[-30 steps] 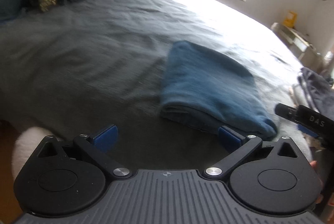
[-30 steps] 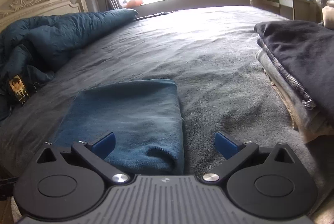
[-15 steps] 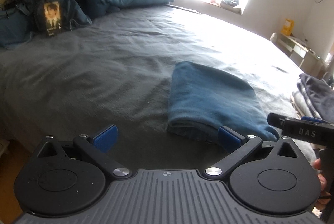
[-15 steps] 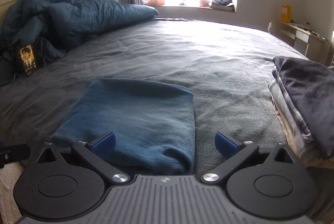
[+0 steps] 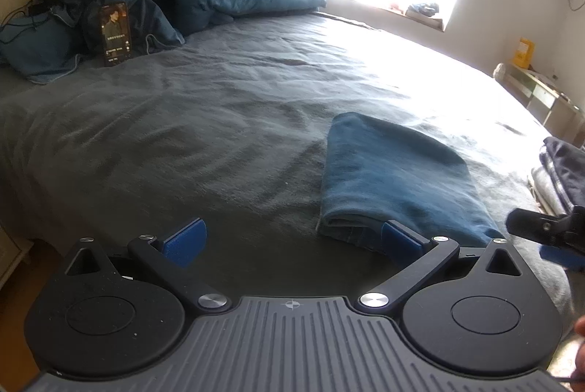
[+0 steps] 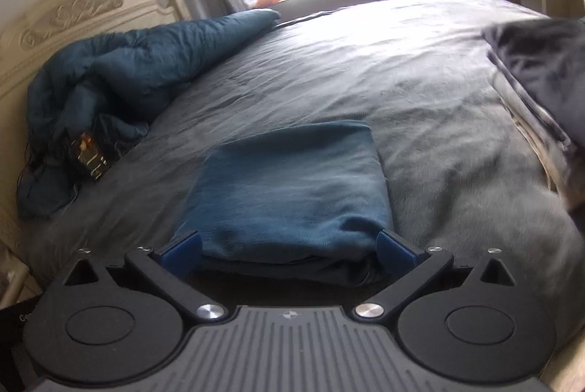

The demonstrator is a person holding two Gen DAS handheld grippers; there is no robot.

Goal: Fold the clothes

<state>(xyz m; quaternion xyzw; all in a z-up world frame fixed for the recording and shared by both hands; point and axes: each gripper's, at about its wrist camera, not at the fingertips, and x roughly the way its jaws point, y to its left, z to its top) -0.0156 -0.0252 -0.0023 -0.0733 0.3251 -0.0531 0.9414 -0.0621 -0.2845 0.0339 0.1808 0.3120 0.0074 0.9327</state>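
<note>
- Right gripper (image 6: 289, 247): blue fingers spread wide apart, nothing clamped; the near end of the folded blue garment (image 6: 292, 187) is seen between the two fingertips, contact with the pads cannot be told.
- From the right wrist view the garment is seen dead ahead at 12 o'clock, flat on the grey bed cover (image 6: 384, 63), long axis running 6 to 12 o'clock, away from the gripper; thick rolled edge at the near end.
- Left gripper (image 5: 292, 242): fingers wide apart, empty, held over the bed edge.
- From the left wrist view the garment (image 5: 395, 180) is placed at about 1 o'clock, its near end just behind the right-hand fingertip; long axis tipped slightly, from 5 toward 11 o'clock.
- Part of the right gripper (image 5: 548, 231) is visible at 3 o'clock in the left view.
- Further out: stack of folded clothes (image 6: 541, 70) at 2 o'clock, well apart from the garment; rumpled blue duvet (image 6: 139, 63) at 10 o'clock by the headboard (image 6: 73, 11); phone (image 5: 116, 33) propped against the duvet.
</note>
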